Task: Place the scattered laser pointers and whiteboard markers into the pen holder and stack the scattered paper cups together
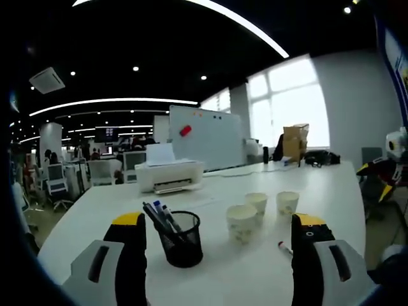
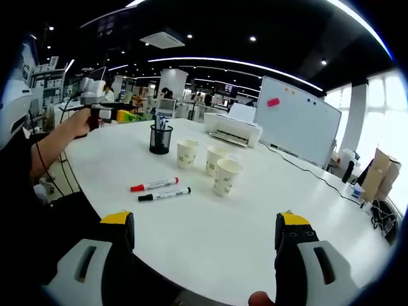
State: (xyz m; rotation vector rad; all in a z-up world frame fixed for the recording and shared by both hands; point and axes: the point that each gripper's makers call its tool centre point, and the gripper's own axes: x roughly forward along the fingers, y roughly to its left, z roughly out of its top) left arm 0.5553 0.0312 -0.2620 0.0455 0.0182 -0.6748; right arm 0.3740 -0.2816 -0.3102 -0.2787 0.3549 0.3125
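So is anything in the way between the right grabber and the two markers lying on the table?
Nothing visible. The right gripper, jaws wide apart, faces bare white table, with the red-capped marker and black-capped marker lying just beyond. The three patterned paper cups and black mesh pen holder stand farther back.

White printer [image 1: 169, 175], whiteboard [image 1: 205, 137] behind

On the white surface [image 1: 217, 280], a black mesh pen holder [image 1: 180, 238] with markers inside stands between the left tool's [image 1: 217, 255] wide-apart jaws. Right of the holder stand three paper cups [image 1: 258, 210]; a red-capped marker [image 1: 285, 248] lies near them.
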